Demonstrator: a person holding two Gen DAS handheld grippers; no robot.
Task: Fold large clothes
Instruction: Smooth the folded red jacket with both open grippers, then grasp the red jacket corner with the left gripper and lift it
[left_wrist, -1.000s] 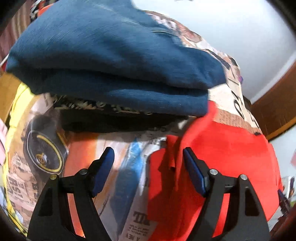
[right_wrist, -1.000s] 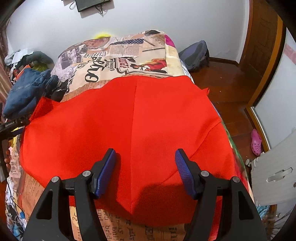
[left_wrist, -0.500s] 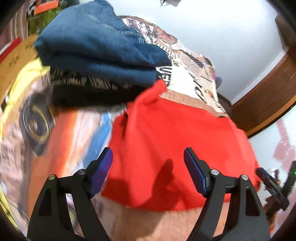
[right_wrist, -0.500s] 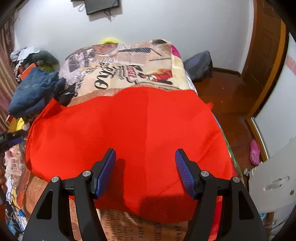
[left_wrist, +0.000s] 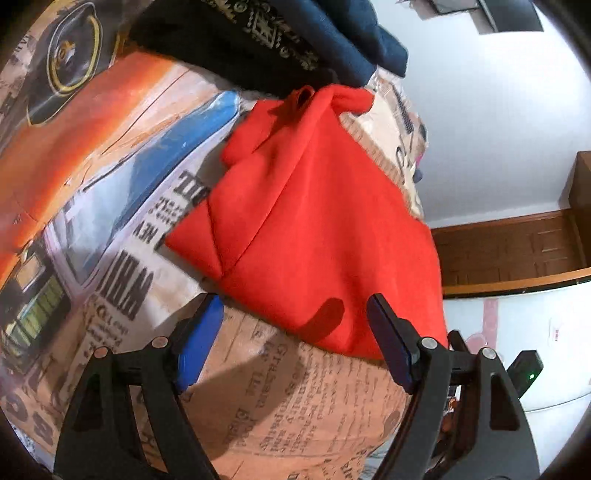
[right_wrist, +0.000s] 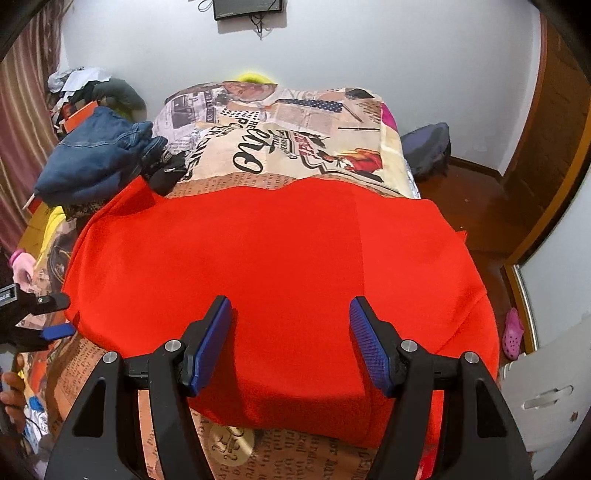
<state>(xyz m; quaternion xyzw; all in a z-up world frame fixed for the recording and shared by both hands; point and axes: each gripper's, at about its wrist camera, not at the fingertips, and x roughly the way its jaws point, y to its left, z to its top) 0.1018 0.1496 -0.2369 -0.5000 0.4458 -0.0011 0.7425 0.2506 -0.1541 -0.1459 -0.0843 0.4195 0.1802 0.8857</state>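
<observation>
Hovering released over red garment (right_wrist: 280, 258) near edge, left gripper (left_wrist: 295, 332), right gripper (right_wrist: 290, 343), bedspread (left_wrist: 295, 398) beneath.

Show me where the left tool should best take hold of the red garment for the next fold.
Probably the pointed corner of the red garment on its left side, coming in low from the bedspread side: there the edge lies free and reachable, while the far end bunches against the dark clothes pile.

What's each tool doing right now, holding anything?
Left tool: open, holding nothing, near the corner of the red garment.
Right tool: open, empty, above the red garment.
</observation>
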